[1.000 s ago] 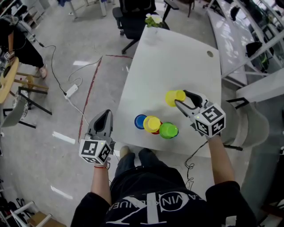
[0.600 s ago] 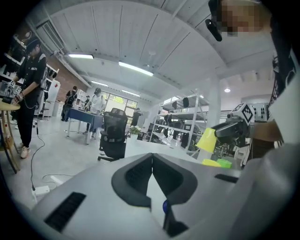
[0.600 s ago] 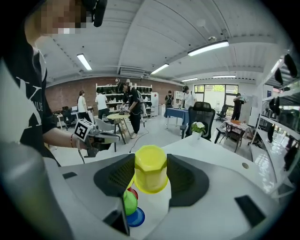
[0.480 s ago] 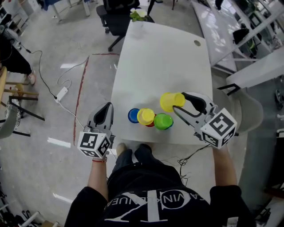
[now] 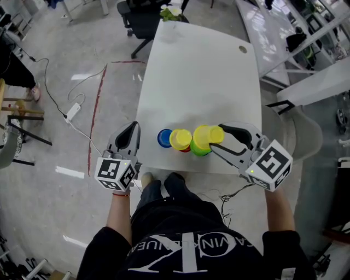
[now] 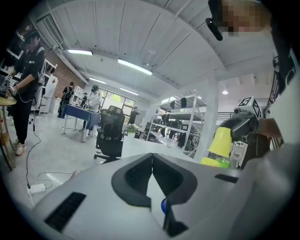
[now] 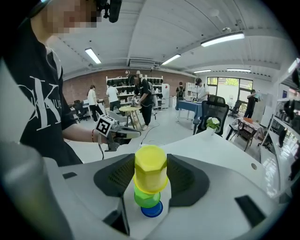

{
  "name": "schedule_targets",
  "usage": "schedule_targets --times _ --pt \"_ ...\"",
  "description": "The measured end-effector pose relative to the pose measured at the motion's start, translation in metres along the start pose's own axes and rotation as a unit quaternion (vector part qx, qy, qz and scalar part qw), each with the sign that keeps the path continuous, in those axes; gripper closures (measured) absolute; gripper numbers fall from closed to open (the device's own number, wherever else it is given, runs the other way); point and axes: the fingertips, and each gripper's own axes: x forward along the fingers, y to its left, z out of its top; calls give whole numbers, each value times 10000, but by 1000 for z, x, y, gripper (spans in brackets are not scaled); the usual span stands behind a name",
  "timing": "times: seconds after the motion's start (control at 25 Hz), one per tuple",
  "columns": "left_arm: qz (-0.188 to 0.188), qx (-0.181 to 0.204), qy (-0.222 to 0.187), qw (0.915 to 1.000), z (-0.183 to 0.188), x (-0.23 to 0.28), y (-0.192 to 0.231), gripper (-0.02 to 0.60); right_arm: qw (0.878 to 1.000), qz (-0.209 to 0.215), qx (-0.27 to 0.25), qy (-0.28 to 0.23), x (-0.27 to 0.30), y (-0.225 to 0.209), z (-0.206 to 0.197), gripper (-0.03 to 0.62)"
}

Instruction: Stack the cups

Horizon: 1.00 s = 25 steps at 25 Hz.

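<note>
My right gripper (image 5: 214, 139) is shut on a yellow cup (image 5: 204, 136), held upside down right above a green cup (image 5: 198, 150) near the white table's (image 5: 202, 71) front edge. In the right gripper view the yellow cup (image 7: 150, 165) sits between the pads, with the green cup (image 7: 146, 198) and a blue cup (image 7: 151, 210) below it. A second yellow cup (image 5: 180, 139) rests on a red one, with the blue cup (image 5: 163, 138) to its left. My left gripper (image 5: 132, 131) is shut and empty, just off the table's left edge.
A black office chair (image 5: 139, 22) and a small plant (image 5: 174, 11) stand at the table's far end. Cables and a power strip (image 5: 72, 112) lie on the floor at the left. A round hole (image 5: 243, 50) marks the table's far right corner.
My right gripper has carried the yellow cup from farther back on the table toward me and leftward, over the green cup. The left gripper has barely shifted.
</note>
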Motion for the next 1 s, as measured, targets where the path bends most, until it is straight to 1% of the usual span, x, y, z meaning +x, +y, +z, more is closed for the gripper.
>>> schedule_targets --times 0.24,0.48,0.68,1.0 --pt "69 -44 12 10000 -3 -4 5 577 9996 207 -131 136 8 11 2 370" --pt "105 -67 21 9999 -3 -6 5 577 9989 291 -236 269 13 16 3 370" --pt "138 -73 42 9999 -4 -9 4 577 9980 333 -381 367 14 17 1 368" --pt "193 -114 41 9997 -6 -16 7 577 9975 305 -452 439 17 19 1 368"
